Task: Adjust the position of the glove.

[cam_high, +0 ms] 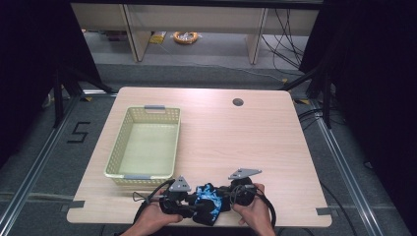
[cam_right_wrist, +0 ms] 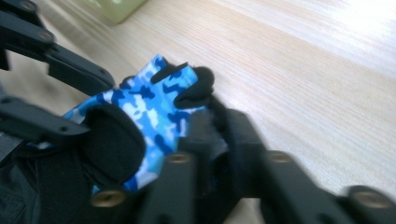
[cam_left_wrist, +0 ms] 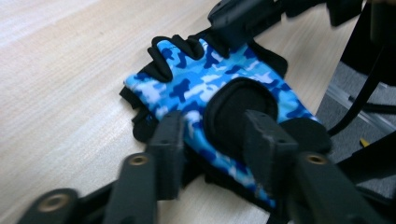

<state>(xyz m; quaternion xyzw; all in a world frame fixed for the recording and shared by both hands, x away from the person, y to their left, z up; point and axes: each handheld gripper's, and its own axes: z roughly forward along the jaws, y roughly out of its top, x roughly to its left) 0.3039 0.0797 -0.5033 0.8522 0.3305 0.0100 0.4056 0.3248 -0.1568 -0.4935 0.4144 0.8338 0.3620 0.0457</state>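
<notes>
A fingerless glove [cam_high: 209,196] in blue camouflage with black trim and a black palm patch lies at the table's front edge between both hands. My left gripper [cam_high: 194,209] comes at it from the left. In the left gripper view its jaws [cam_left_wrist: 217,135] clamp the wrist end of the glove [cam_left_wrist: 210,79], one beside the blue fabric, one on the black patch. My right gripper [cam_high: 222,199] comes from the right. In the right gripper view its jaws [cam_right_wrist: 217,130] stand close together, pinching the glove [cam_right_wrist: 144,102] at its finger-side edge.
A pale yellow-green mesh basket [cam_high: 118,147] with grey handles stands on the left half of the wooden table [cam_high: 246,142], just behind my left hand. A round cable hole [cam_high: 238,102] sits near the far edge. Dark curtains flank the table.
</notes>
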